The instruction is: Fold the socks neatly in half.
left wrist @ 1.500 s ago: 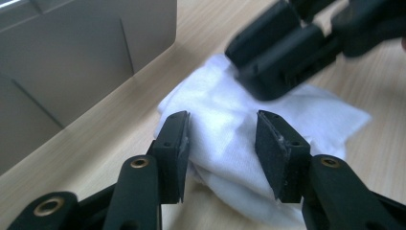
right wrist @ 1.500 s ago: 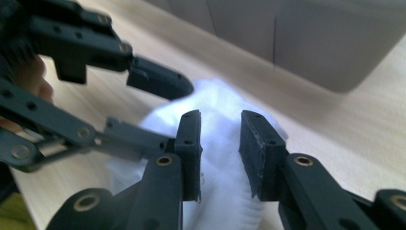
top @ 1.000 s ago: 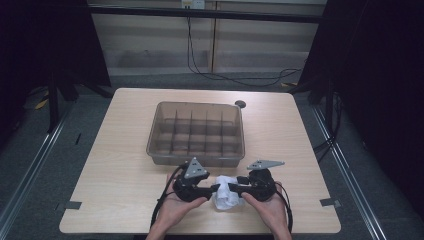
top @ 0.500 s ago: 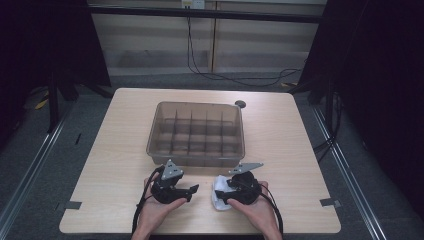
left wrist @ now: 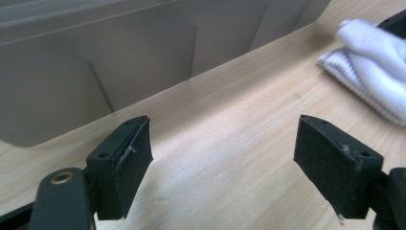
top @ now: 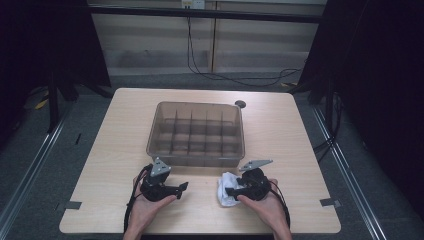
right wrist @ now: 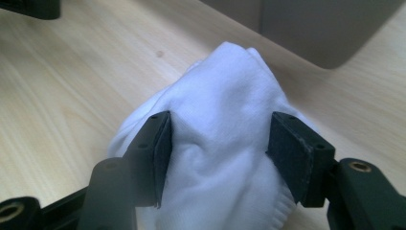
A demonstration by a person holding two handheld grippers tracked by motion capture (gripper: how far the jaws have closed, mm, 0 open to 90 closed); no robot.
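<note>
White sock bunched on the table, pinched by the right gripper.

The sock, soft knit with a ribbed cuff, is lying at the near edge just in front of the bin, its bulk squeezed between the right gripper's black rubbery pads. The left gripper is hovering over bare wood, jaws spread wide and just been opening, nothing between them. The bin is translucent grey plastic, rectangular, with dividers. The table is showing pale wood grain. No writing is legible.

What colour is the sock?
White. The sock shows best in the right gripper view, ribbed at its cuff.
</note>
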